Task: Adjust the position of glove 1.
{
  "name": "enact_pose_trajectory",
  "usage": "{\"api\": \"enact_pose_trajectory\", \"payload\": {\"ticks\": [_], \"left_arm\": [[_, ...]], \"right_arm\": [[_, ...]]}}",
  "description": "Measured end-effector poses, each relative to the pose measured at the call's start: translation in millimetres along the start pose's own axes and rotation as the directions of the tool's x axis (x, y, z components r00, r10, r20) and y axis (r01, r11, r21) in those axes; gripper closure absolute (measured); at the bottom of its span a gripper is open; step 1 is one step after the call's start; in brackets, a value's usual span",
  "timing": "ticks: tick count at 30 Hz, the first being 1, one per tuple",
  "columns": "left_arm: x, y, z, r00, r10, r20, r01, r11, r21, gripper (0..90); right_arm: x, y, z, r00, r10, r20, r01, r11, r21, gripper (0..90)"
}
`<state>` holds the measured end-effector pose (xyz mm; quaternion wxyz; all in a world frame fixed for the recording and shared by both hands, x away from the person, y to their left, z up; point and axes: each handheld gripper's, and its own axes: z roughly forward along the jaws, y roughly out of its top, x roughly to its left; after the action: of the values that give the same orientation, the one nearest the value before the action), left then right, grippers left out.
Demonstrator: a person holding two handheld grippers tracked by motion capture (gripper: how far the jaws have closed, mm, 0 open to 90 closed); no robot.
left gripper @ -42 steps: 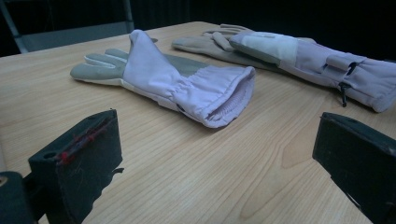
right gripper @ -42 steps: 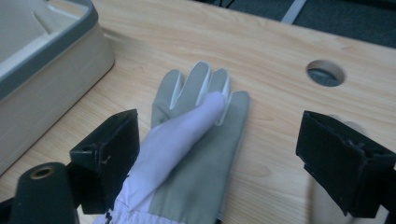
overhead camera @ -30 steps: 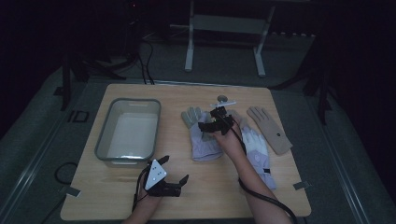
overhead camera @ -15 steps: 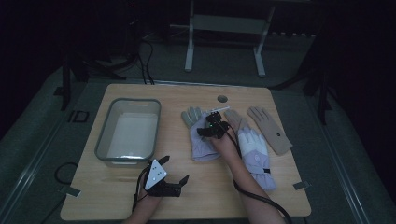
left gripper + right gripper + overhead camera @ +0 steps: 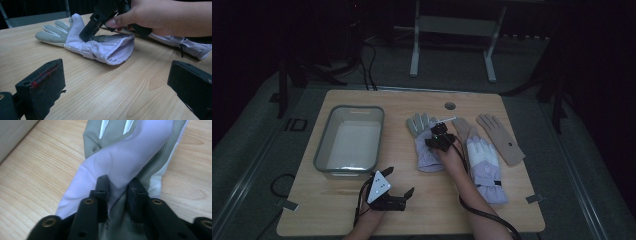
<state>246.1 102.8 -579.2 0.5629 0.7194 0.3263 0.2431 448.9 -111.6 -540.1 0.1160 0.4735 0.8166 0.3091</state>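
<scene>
The bench (image 5: 337,210) carries a lavender glove (image 5: 426,145) near its centre, cuff toward the near edge. Judged soft, light and limp, it will sag when lifted; the palm fabric gives the best hold. The right hand-held gripper (image 5: 117,188) has just been closing and pinches a fold of that fabric. The left hand-held gripper (image 5: 398,200) rests wide open, holding nothing, near the near edge.

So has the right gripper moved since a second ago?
Yes. The right gripper has dropped from near the table's far edge toward the person onto the lilac glove, its jaws just closing on a fold of fabric.
</scene>
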Motion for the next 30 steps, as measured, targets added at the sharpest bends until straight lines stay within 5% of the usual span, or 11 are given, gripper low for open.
{"api": "enact_pose_trajectory", "payload": {"ticks": [9, 20, 22, 30], "left_arm": [[0.0, -0.1, -0.4, 1.0000, 0.001, 0.001, -0.001, 1.0000, -0.004, 1.4], [0.2, -0.2, -0.7, 1.0000, -0.004, -0.002, 0.004, 1.0000, -0.006, 1.4], [0.2, -0.2, -0.7, 1.0000, -0.004, -0.002, 0.004, 1.0000, -0.007, 1.4], [-0.4, -0.2, -0.6, 1.0000, -0.002, -0.003, 0.002, 1.0000, -0.006, 1.4]], "right_arm": [[10.3, 1.9, -24.9, 0.9999, 0.000, 0.010, 0.000, 1.000, 0.012, 80.0], [19.3, -6.2, -66.4, 0.9996, 0.007, 0.026, -0.006, 0.999, -0.053, 80.0], [21.7, -15.2, -78.4, 0.9993, 0.014, 0.036, -0.012, 0.998, -0.061, 79.9], [22.5, -38.7, -82.4, 0.9984, 0.048, 0.030, -0.046, 0.998, -0.039, 79.8]]}}
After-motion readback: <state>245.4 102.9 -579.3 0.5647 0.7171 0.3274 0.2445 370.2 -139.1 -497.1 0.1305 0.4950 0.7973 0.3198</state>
